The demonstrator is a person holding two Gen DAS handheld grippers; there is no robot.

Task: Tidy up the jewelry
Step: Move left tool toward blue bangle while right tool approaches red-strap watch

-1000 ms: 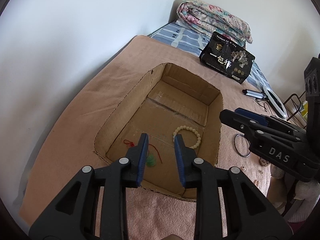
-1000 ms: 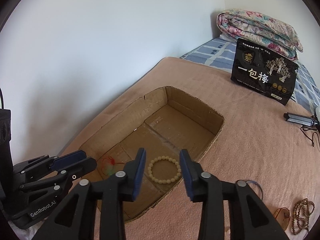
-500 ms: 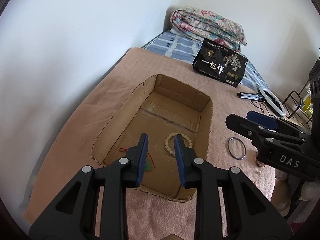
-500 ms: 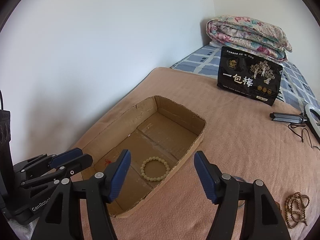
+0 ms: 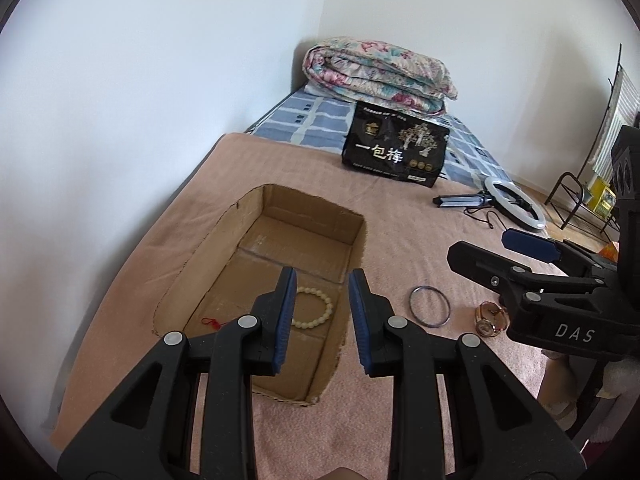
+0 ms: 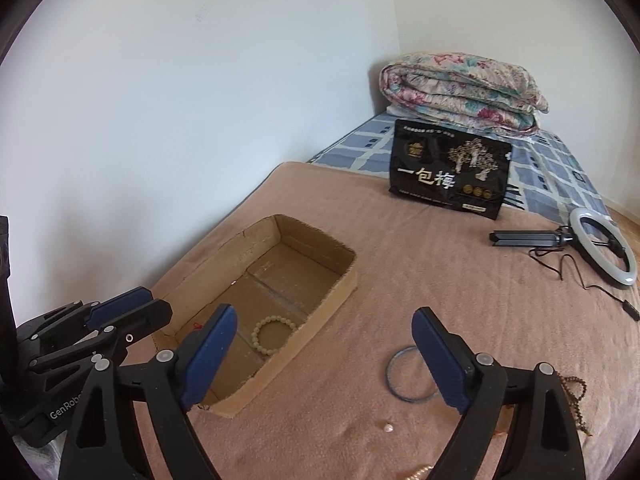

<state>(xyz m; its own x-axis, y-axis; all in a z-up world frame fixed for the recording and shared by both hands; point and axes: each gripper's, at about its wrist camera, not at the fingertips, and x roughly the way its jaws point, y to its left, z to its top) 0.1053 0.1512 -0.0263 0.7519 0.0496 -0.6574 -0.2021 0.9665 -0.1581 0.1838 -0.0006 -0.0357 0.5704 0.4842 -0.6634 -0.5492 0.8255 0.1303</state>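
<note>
An open cardboard box [image 5: 256, 216] is sunk into the pink blanket. In it lie a cream bead bracelet [image 5: 328, 300] and a red cord [image 5: 212, 323], whose pendant my left finger hides. My left gripper [image 5: 322, 274] hovers above the box's near end, its jaws a narrow gap apart with nothing between them. Over the blanket just right of the box, my right gripper [image 6: 324, 314] has its jaws opening wide and empty. A blue bangle [image 6: 390, 376] lies beside its right finger. A gold watch [image 5: 491, 318], a brown bead necklace [image 6: 576, 388] and a small pearl [image 6: 388, 427] lie nearby.
A black snack bag [image 5: 396, 152] stands at the back of the blanket before a folded floral quilt [image 5: 376, 76]. A ring light with tripod and cable [image 6: 608, 248] lies at the right. A white wall runs along the left. A metal rack [image 5: 580, 200] stands past the bed.
Both grippers have pulled back and up from the box, which now looks smaller. The right jaws have spread from narrow to wide. The bracelet and red cord stay in the box.
</note>
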